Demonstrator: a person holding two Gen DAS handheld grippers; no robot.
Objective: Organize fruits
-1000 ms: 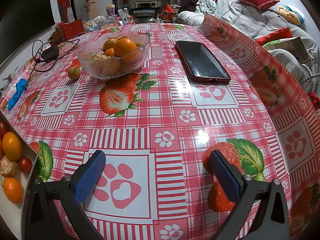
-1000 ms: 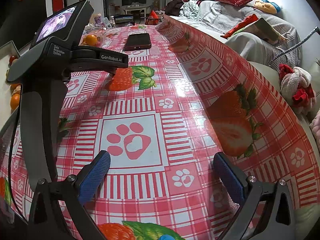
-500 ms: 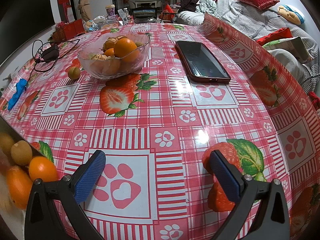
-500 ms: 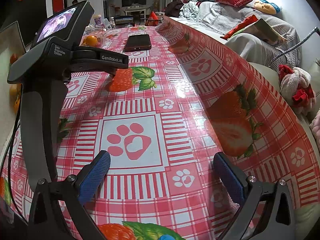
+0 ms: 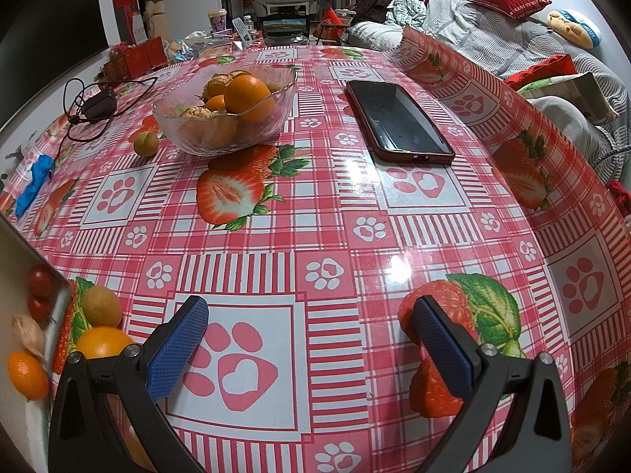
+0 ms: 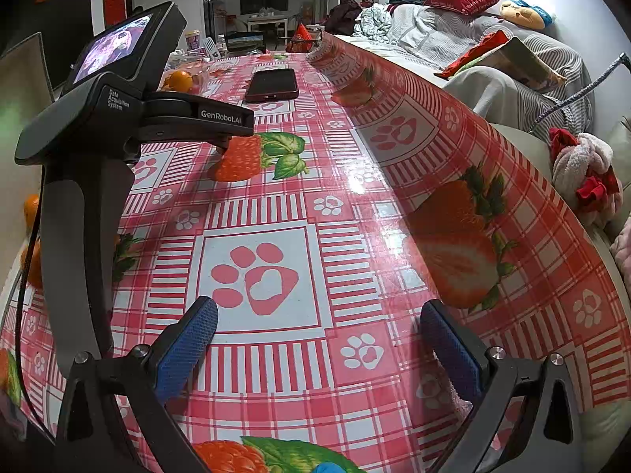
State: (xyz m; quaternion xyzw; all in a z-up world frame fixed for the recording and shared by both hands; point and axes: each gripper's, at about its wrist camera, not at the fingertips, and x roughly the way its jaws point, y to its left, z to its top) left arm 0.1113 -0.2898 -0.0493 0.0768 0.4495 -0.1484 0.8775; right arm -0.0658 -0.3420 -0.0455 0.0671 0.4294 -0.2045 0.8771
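Observation:
A glass bowl (image 5: 224, 118) holding oranges and walnuts stands at the far left of the table; a small yellow-green fruit (image 5: 146, 143) lies beside it. At the near left a white box (image 5: 23, 260) is tipped up, with cherry tomatoes (image 5: 39, 283), a walnut (image 5: 27, 335) and an orange (image 5: 27, 374) against it. A brownish round fruit (image 5: 101, 307) and another orange (image 5: 104, 343) lie on the tablecloth by its edge. My left gripper (image 5: 311, 347) is open and empty, low over the cloth. My right gripper (image 6: 319, 339) is open and empty too, to the right of the left gripper's body (image 6: 98, 157).
A dark phone (image 5: 398, 118) lies right of the bowl. A charger with cable (image 5: 96, 104) and a blue scrap (image 5: 35, 181) sit at the left. The tablecloth's right edge (image 5: 512, 118) curls upward. A sofa with cushions (image 6: 473, 39) runs along the right.
The white box at the left has tipped up, and its fruit has rolled toward me; an orange and a brownish fruit now lie on the cloth. Both grippers have stayed still and open.

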